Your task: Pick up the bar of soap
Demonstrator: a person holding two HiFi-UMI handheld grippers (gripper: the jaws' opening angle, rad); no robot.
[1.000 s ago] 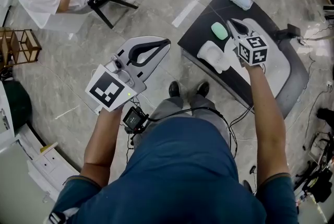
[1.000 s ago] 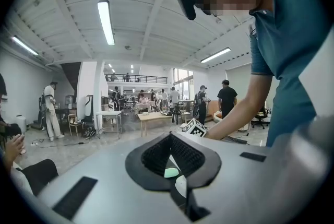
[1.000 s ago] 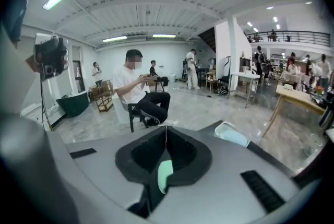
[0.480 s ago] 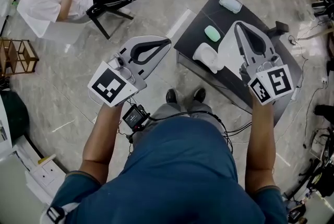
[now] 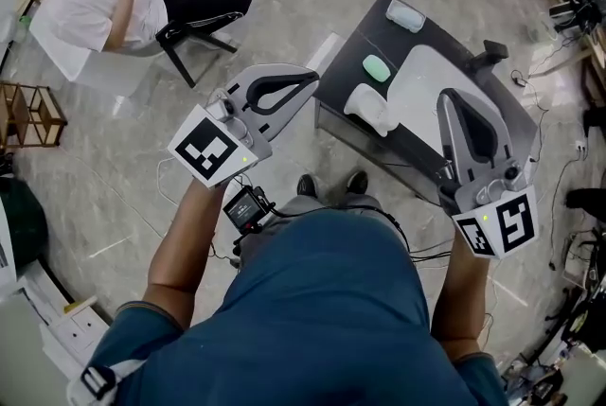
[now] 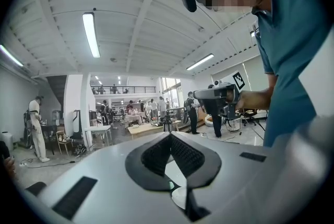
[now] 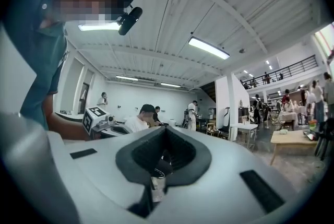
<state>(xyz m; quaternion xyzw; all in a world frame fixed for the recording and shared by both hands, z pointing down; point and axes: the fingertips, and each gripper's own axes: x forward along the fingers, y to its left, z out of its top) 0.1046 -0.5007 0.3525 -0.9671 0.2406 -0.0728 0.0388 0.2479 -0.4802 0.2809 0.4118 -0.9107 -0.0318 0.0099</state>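
Observation:
The bar of soap [image 5: 377, 67] is pale green and lies on a low dark table [image 5: 333, 101] in the head view, beside a white mat [image 5: 426, 87]. My right gripper [image 5: 451, 97] hangs over the mat's near right part, well short of the soap, shut with nothing in it. My left gripper [image 5: 308, 76] is held over the floor left of the table, also shut and empty. Both gripper views look out level into a hall; the left gripper [image 6: 170, 135] and right gripper [image 7: 165, 128] show closed tips there. The soap is in neither of those views.
A white moulded object [image 5: 371, 108] lies near the soap, and a pale blue oval [image 5: 405, 14] sits at the table's far end. A person [image 5: 104, 2] sits on a chair at the upper left. Cables [image 5: 559, 196] trail at the right.
My right gripper has drawn back from beside the soap toward my body and now hangs lower in the head view. The left gripper has hardly moved.

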